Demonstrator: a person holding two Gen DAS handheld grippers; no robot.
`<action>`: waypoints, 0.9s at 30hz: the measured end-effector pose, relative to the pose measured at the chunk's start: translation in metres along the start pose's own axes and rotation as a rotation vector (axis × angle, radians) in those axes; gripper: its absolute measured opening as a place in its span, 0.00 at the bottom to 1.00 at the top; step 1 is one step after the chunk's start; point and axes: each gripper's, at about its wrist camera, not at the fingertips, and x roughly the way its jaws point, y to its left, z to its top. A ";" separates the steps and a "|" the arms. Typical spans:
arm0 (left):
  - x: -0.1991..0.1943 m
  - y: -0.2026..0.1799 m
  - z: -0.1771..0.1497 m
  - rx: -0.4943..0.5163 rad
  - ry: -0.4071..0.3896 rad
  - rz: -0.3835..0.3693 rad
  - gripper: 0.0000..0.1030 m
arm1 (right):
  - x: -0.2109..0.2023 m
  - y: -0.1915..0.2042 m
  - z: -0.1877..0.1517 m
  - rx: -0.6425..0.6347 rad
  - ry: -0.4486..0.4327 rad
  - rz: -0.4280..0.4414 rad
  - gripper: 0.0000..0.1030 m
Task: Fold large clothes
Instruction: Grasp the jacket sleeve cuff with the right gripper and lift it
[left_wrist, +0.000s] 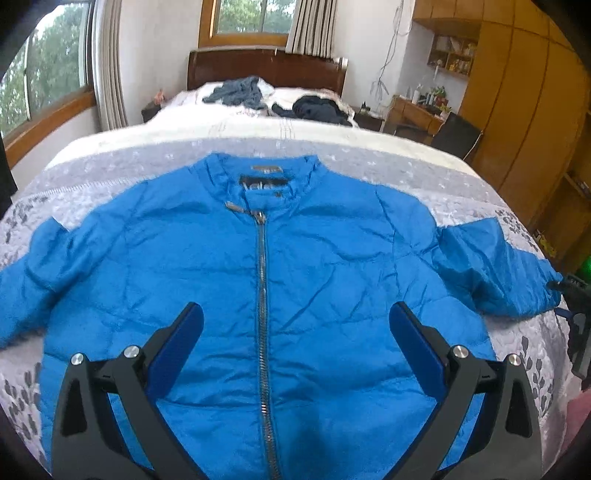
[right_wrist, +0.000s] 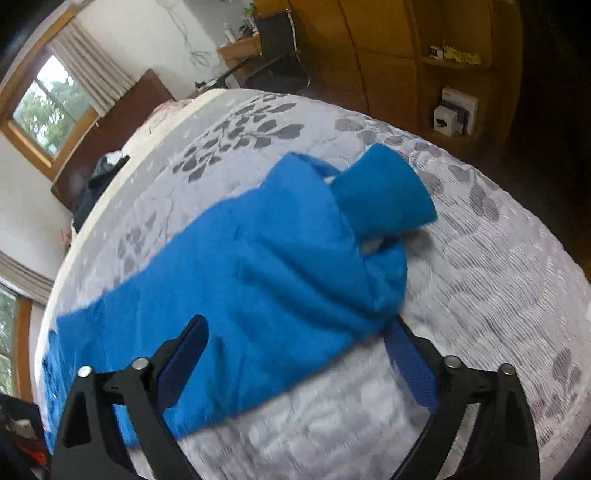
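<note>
Your grey leaf-patterned quilted bed (left_wrist: 461, 192) fills the room before a tall wooden wardrobe (left_wrist: 524, 96). On the bed, the bright blue zipped puffer jacket (left_wrist: 207, 258) lies flat. Both your grippers, left (left_wrist: 295, 325) and right (right_wrist: 295, 339), hover above it, jaws apart.

The jacket (left_wrist: 314, 266) lies flat on the bed (left_wrist: 110, 162) in front of me, collar toward the headboard (left_wrist: 266, 66), its sleeves (right_wrist: 380, 192) spread out to either side. My left tool (left_wrist: 295, 317) hangs over its lower front, straddling the zipper (left_wrist: 263, 295). My right tool (right_wrist: 295, 332) is over the right sleeve. Behind the jacket, other clothes (left_wrist: 317, 107) lie near the headboard. A desk (left_wrist: 417, 110) stands right of the bed.
</note>
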 end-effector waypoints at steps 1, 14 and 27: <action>0.004 0.001 -0.001 -0.008 0.020 -0.010 0.97 | 0.002 0.000 0.003 -0.001 -0.007 -0.013 0.85; -0.006 0.021 -0.010 -0.016 0.022 -0.013 0.97 | -0.024 -0.022 0.015 0.036 -0.022 0.039 0.11; -0.020 0.058 -0.009 -0.046 -0.007 0.022 0.97 | -0.063 0.025 0.004 -0.033 -0.116 0.041 0.05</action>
